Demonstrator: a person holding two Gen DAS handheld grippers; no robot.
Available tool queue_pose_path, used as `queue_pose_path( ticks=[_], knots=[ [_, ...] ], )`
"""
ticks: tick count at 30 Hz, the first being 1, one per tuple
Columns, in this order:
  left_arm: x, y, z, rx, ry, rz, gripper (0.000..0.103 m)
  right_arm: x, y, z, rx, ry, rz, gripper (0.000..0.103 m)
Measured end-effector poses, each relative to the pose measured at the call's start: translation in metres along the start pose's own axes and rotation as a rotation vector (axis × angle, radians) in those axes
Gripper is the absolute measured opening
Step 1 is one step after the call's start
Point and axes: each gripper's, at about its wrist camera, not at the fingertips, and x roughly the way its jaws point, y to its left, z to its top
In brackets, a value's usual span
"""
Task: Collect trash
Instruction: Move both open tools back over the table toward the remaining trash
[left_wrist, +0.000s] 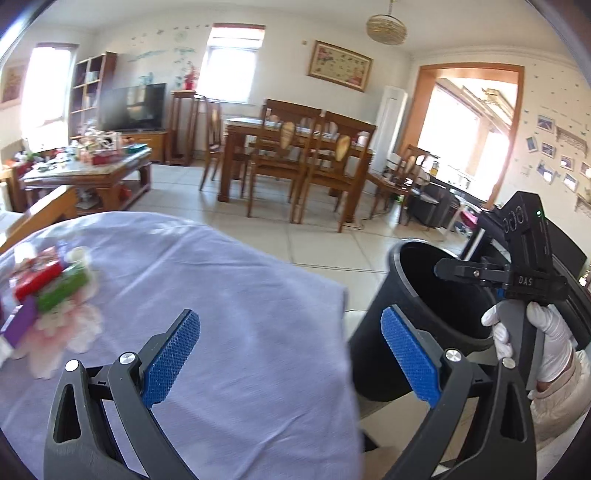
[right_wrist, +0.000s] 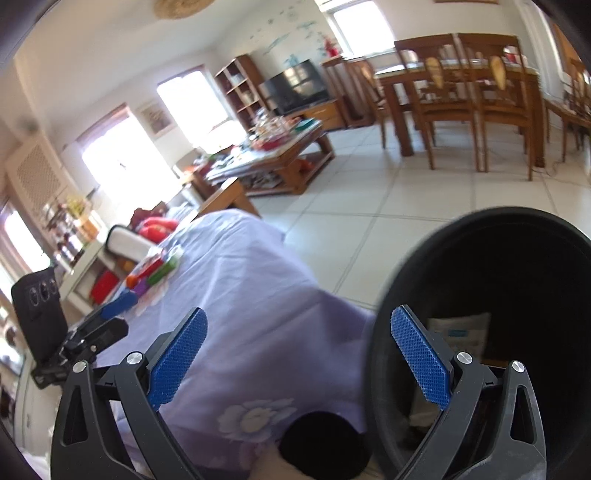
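Holding nothing: left gripper (left_wrist: 290, 354), blue pads spread wide, poised over the lavender tablecloth (left_wrist: 240, 314); likely free to reach for the next item.

Holding nothing: right gripper (right_wrist: 299, 356), jaws likewise wide apart, its right finger at the near rim of the black trash bin (right_wrist: 498, 295). Judged position: at the bin mouth, suited to dropping collected items in.

Bin: stands just off the right edge of the table, mouth tilted toward the grippers, presumably placed there for short carries. One pale wrapper (right_wrist: 458, 332) lies inside.

Remaining trash: a pile of wrappers (left_wrist: 44, 291), red, green and purple, with crumpled tissue, on the cloth at the left, well apart from the bin. Blurred; exact count cannot be told.

Far: tiled floor, cluttered coffee table (left_wrist: 88, 166), dining table with chairs (left_wrist: 291, 147).
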Motion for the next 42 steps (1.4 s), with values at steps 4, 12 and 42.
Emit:
queue_pose_path(
  ticks=[4,12,42],
  knots=[
    [-0.024,0.047,-0.009,-0.038,0.004,0.084,0.098,0.04,0.056,0.006,-0.101,0.048,0.054,0.098],
    [-0.074,0.137,-0.021,-0.146,-0.034,0.2,0.098,0.111,0.149,0.021,-0.218,0.114,0.136,0.098],
    [-0.017,0.237,-0.014,-0.018,0.298,0.127,0.097,0.3,0.308,0.041,-1.09,0.263,0.253,0.086]
  ],
)
